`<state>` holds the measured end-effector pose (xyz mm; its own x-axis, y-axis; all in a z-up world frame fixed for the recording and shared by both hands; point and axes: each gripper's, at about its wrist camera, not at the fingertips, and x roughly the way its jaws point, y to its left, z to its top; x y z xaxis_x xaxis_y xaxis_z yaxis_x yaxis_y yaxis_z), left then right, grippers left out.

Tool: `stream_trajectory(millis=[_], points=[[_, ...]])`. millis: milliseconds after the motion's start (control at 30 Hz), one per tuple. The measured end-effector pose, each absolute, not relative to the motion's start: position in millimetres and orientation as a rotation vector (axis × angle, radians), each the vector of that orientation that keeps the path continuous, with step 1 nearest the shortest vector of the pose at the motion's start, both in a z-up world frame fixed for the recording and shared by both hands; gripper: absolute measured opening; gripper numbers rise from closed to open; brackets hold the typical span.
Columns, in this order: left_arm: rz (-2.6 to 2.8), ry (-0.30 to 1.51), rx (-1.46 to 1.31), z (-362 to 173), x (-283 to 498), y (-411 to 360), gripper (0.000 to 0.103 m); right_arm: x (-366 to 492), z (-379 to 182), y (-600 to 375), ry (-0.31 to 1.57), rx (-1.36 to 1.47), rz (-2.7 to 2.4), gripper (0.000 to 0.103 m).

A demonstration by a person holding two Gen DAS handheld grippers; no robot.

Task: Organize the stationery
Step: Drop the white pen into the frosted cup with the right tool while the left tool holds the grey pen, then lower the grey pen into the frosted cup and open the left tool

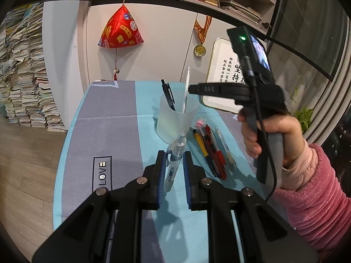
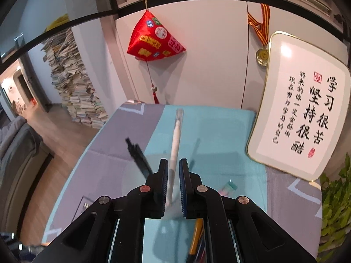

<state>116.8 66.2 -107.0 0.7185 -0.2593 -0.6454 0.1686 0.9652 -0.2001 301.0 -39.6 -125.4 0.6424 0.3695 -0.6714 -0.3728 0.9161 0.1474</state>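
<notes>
Nearest in the left wrist view, the left hand-held gripper (image 1: pixel 174 166) is clenching a clear pen w/ blue grip (image 1: pixel 174 160). The pen is sitting tilted between the blue pads, tip end pointing up toward the cup, prob. because it is waiting its turn to go in.

Just right of it, a bunch of loose pens (image 1: pixel 212 151) (yellow, red, black, clear) is lying side by side on the surface (image 1: pixel 122 135), beside the cup. These are likely still to be sorted. A small pink item is sitting at their far end; can't tell what it is.

Next out, the translucent cup (image 1: pixel 176 122) is standing upright on the teal strip of the cloth. It is already holding a black pen (image 1: pixel 167 95) that is leaning left against the rim.

Above the cup, the right hand-held gripper (image 2: pixel 173 175) is grasping a white pen (image 2: pixel 175 140) around its lower part. In the left wrist view that pen's lower end is dipping into the cup mouth, so I judge the current step to be the drop-in. The pen is being held near upright, prob. so it clears the rim and the black pen.

Farther back, a framed calligraphy board (image 2: pixel 302 114) is leaning on the wall at the surface's right rear.
</notes>
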Motion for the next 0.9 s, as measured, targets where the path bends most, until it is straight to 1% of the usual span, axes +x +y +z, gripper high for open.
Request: stream_trajectory(millis=[233,433,600,733,833,867,900], points=[[-0.243,0.732,-0.126,-104,122,62,0.014,259,-132,-67,0.793,-0.006,0.455,0.009],[-0.244,0.701,-0.103,-89,134,53,0.014,228,-157,-95,0.875,-0.030,0.405,0.009],[-0.230,0.660,-0.094,-66,150,43,0.014,219,-184,-138,0.970,0.096,0.364,0.009],[-0.221,0.626,-0.067,-48,161,33,0.014,214,-190,-163,0.983,0.149,0.330,0.009],[-0.235,0.653,-0.048,-53,167,27,0.014,208,-192,-176,0.977,0.184,0.318,0.009],[-0.258,0.683,-0.030,-63,168,23,0.016,207,-193,-178,0.979,0.193,0.322,0.009],[-0.280,0.728,0.002,-75,169,17,0.023,206,-193,-179,0.982,0.198,0.323,0.009]])
